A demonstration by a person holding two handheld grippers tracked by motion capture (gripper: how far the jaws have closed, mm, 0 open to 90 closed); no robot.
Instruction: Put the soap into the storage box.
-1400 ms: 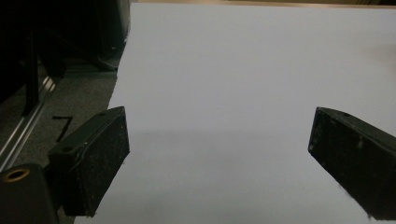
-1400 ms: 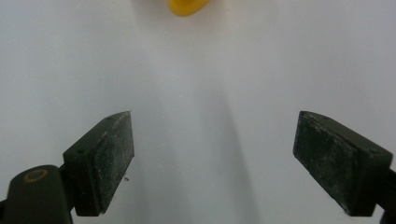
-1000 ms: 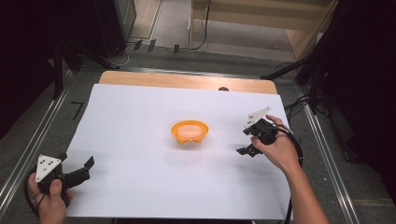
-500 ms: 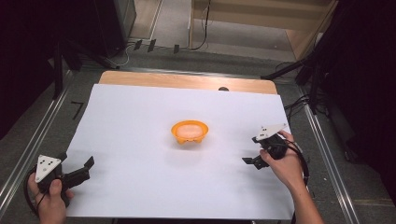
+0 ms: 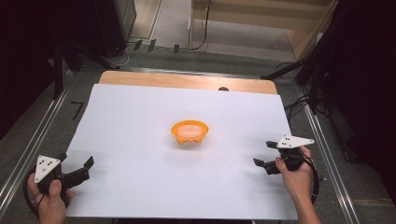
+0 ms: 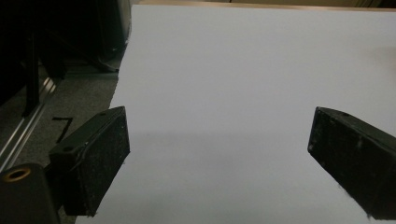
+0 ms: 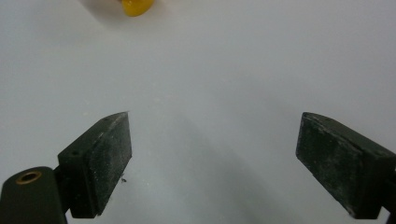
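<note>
An orange bowl (image 5: pixel 189 131) sits near the middle of the white sheet (image 5: pixel 140 121), with something pale inside it. A sliver of the bowl (image 7: pixel 135 6) shows at the top of the right gripper view. My left gripper (image 5: pixel 77 161) rests at the sheet's near left corner, held by a hand, jaws wide apart and empty. Its own view shows the bare sheet (image 6: pixel 233 93) between the jaws. My right gripper (image 5: pixel 266 153) is low at the near right of the sheet, open and empty, well apart from the bowl.
A strip of wooden tabletop (image 5: pixel 187 80) shows beyond the sheet's far edge. Metal rails (image 5: pixel 28 154) run along both sides of the table. Cables (image 5: pixel 299 102) trail off at the right. Dark equipment (image 5: pixel 102 28) stands at the back left.
My right gripper has pulled back from beside the bowl toward the near right of the sheet. The left gripper has stayed put.
</note>
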